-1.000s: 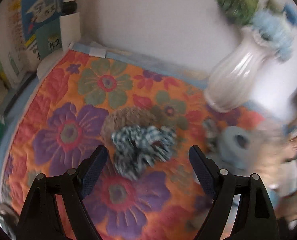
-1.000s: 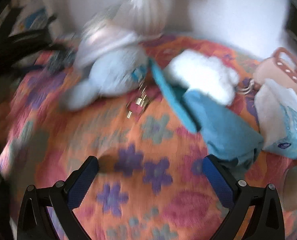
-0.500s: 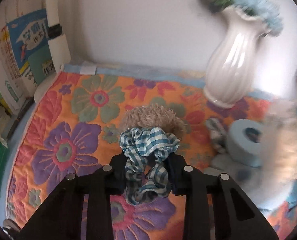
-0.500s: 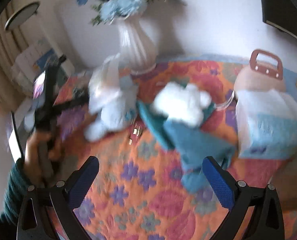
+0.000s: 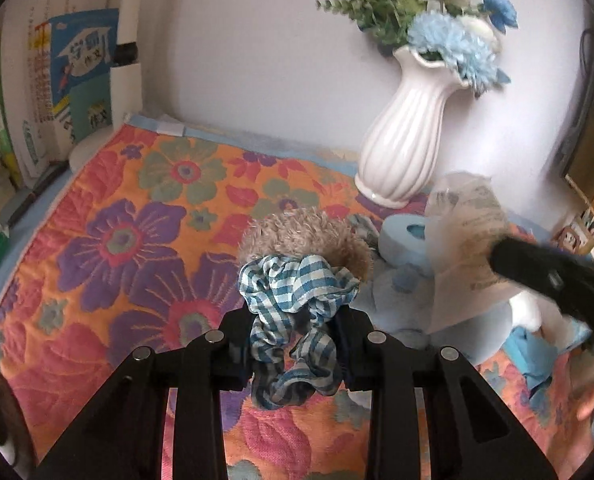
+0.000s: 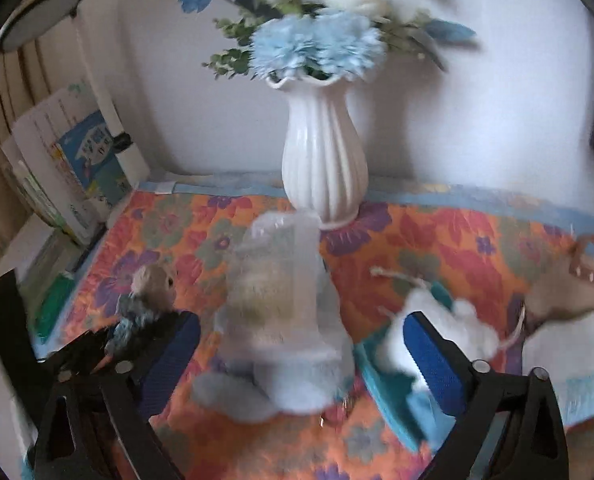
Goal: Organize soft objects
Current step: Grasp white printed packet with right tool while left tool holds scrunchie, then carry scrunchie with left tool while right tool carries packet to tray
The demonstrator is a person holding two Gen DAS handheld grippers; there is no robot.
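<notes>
**On the floral mat: one soft thing gripped, most still scattered**

At the mat's middle your left gripper has its jaws pinching the checked scrunchie, in front of the brown plush; your right gripper, jaws spread and empty, hangs over the blue plush; white plush and teal cloth remain unsorted.

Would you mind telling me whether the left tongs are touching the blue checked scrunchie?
Touching. The left wrist view shows the left tongs closed on the blue checked scrunchie, with fabric bunched between both pads.
</notes>
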